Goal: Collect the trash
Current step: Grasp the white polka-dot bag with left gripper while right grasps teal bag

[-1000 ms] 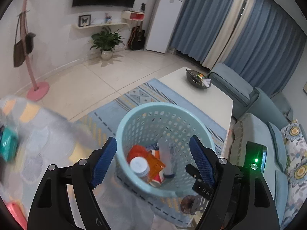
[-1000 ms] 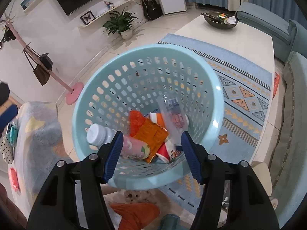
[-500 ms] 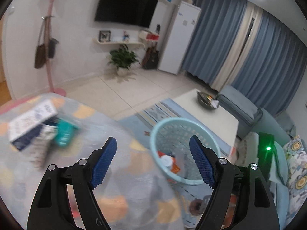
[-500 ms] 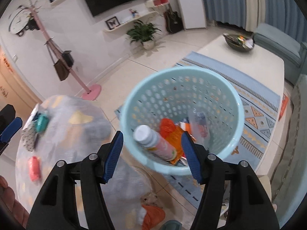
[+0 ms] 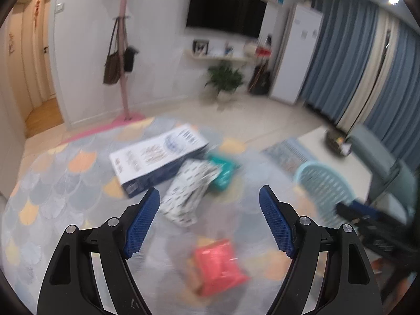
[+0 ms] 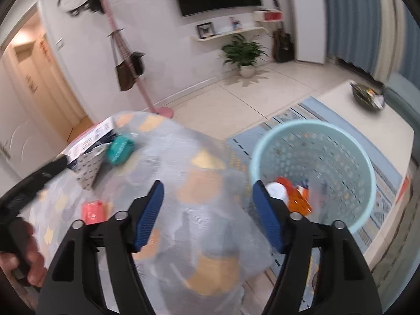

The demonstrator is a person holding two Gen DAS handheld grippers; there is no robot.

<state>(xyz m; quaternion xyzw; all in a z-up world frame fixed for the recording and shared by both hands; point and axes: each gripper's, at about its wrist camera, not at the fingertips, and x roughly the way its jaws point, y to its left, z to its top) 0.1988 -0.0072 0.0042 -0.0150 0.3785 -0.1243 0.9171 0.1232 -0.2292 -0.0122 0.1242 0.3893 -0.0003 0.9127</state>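
Observation:
My left gripper [image 5: 210,215] is open and empty above a table with a scale-patterned cloth [image 5: 65,183]. A red packet [image 5: 219,265] lies just below it. Further off lie a patterned white pouch [image 5: 190,191], a teal packet [image 5: 223,174] and a white-and-blue box [image 5: 157,155]. My right gripper [image 6: 207,210] is open and empty over the table's right edge. The light blue basket [image 6: 349,220] stands on the floor to the right, holding a white-capped bottle [image 6: 275,190] and orange wrappers [image 6: 298,199]. The red packet [image 6: 92,211] and teal packet [image 6: 120,149] also show in the right wrist view.
The basket [image 5: 325,183] also shows at the right in the left wrist view. A white coffee table [image 6: 367,120] with a dark bowl [image 6: 366,95] stands beyond it on a blue rug [image 6: 288,120]. A pink coat stand [image 5: 123,52] and a potted plant [image 6: 242,52] are by the wall.
Both grippers have swung left, away from the basket and over the table. The table's trash has come into the left wrist view; the basket has shifted to the right in both views.

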